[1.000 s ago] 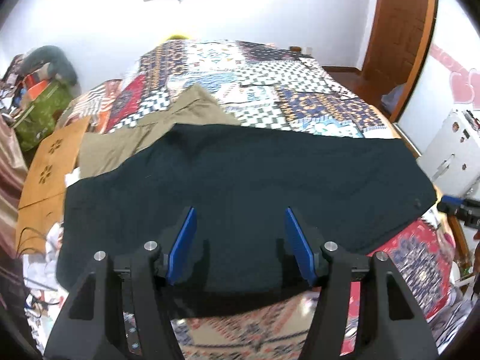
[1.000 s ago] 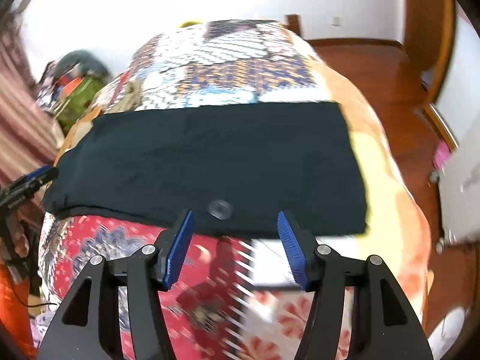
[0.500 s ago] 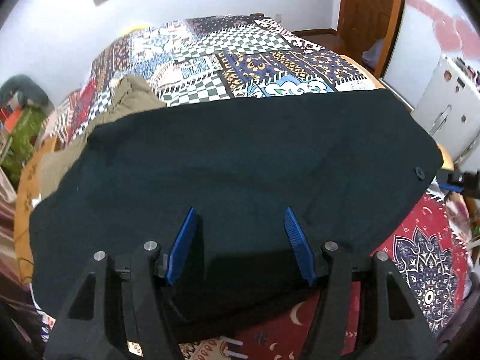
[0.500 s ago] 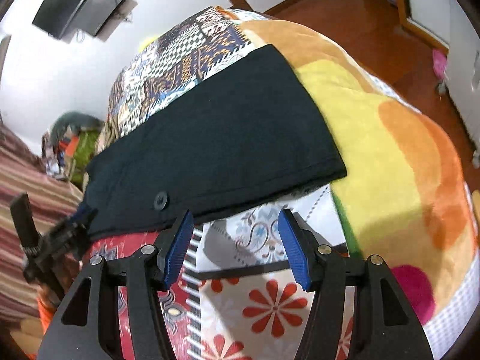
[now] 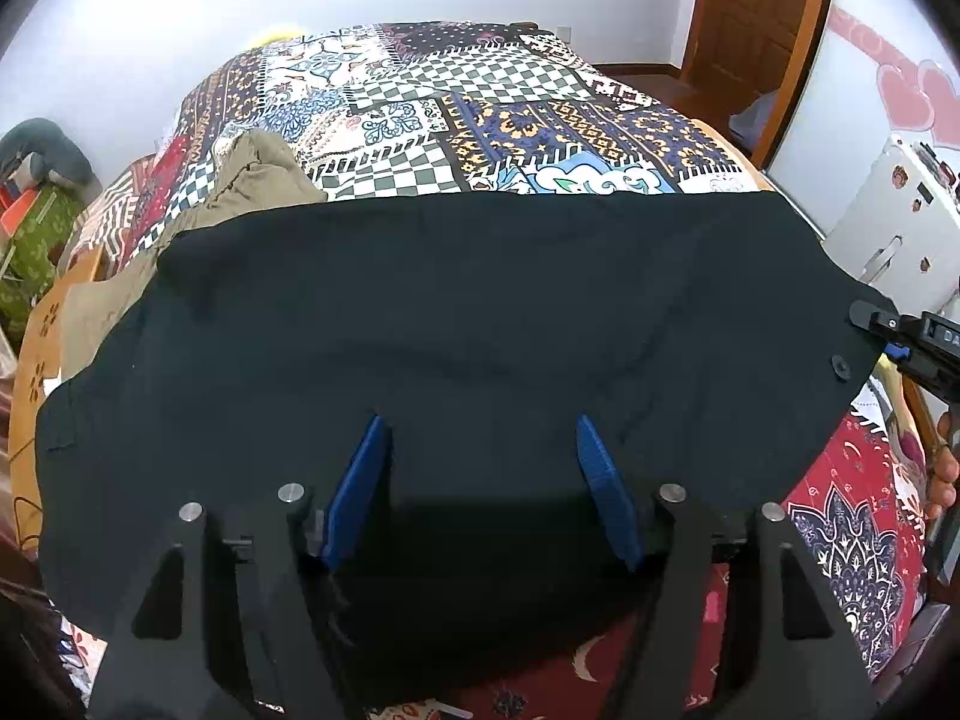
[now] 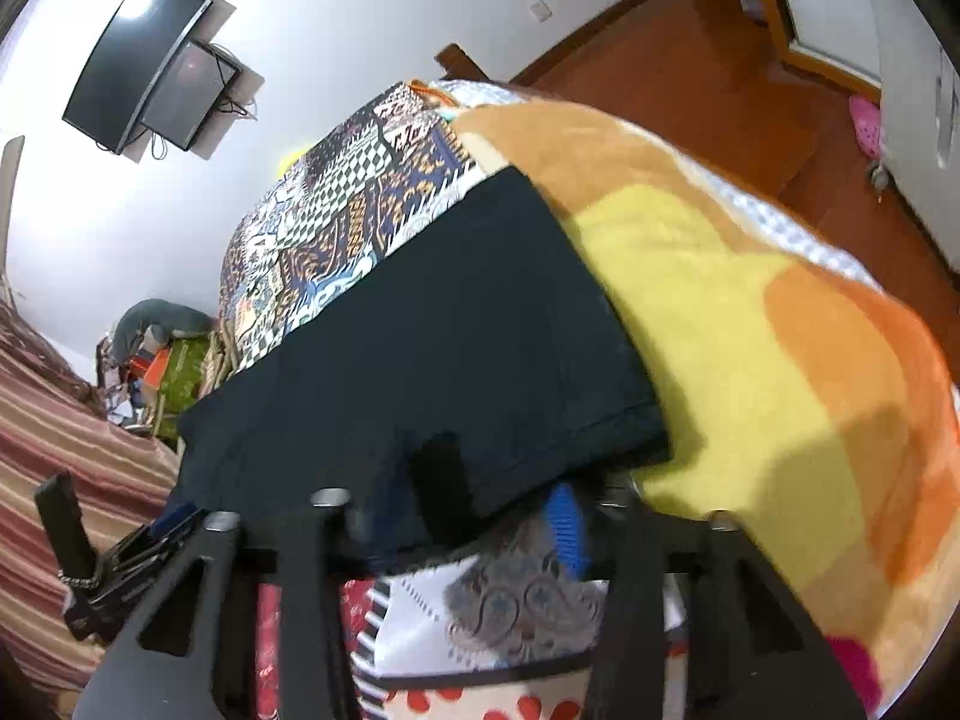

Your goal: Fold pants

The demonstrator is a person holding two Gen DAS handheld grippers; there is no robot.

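Soft, limp, light cloth, likely to sag and slide; best pinched at hem corners. Dark pants [image 5: 480, 330] spread flat across the bed [image 5: 480, 102], button near one end. Left hand-held gripper [image 5: 480, 480] spread wide above them. Right hand-held gripper [image 6: 474, 516] spread, near edge between its fingers, not yet pinched

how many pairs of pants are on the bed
2: the black pants spread across the near part of the bed, and khaki pants bunched at their far left corner, partly tucked under them. More could be hidden beneath.
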